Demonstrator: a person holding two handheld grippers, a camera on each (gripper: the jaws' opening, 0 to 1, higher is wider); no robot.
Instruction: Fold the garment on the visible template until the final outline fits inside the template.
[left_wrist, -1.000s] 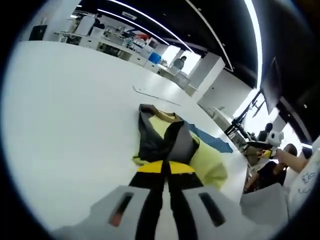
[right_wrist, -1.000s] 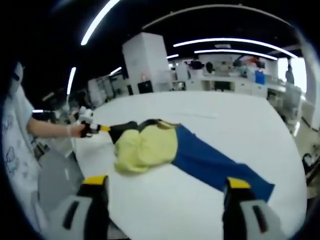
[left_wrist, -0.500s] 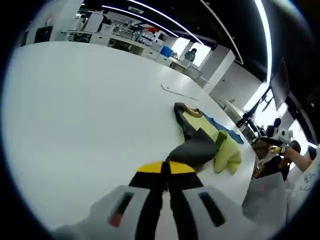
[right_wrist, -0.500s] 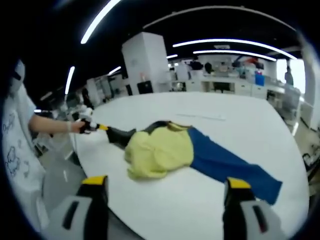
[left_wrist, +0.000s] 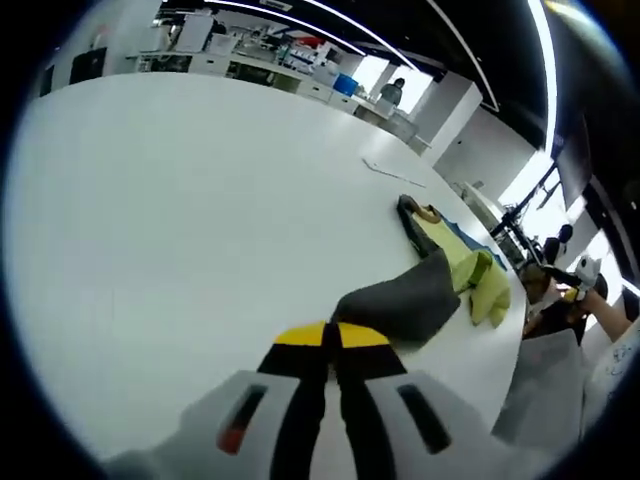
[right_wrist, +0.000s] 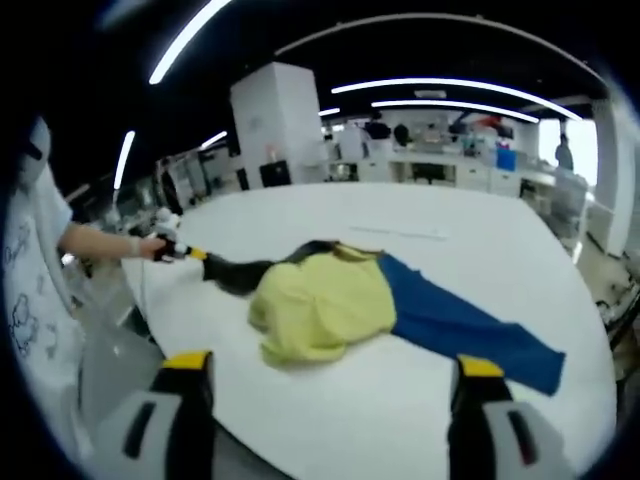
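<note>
A garment lies on the white table: yellow body, blue sleeve, dark collar. Its grey sleeve is stretched out from the body toward my left gripper, which is shut on the sleeve's end. In the right gripper view the left gripper is held by a hand near the table's edge, with the grey sleeve taut behind it. My right gripper is open, off the cloth and on the near side of the yellow body.
A thin pale strip lies on the table beyond the collar, also visible as the strip in the right gripper view. The table edge runs close under my right gripper. Desks and shelves stand far behind. People sit off the table's side.
My left gripper has drawn the grey sleeve out from over the yellow body and away from it, so the sleeve now lies extended. The right gripper stays open in about the same place.
</note>
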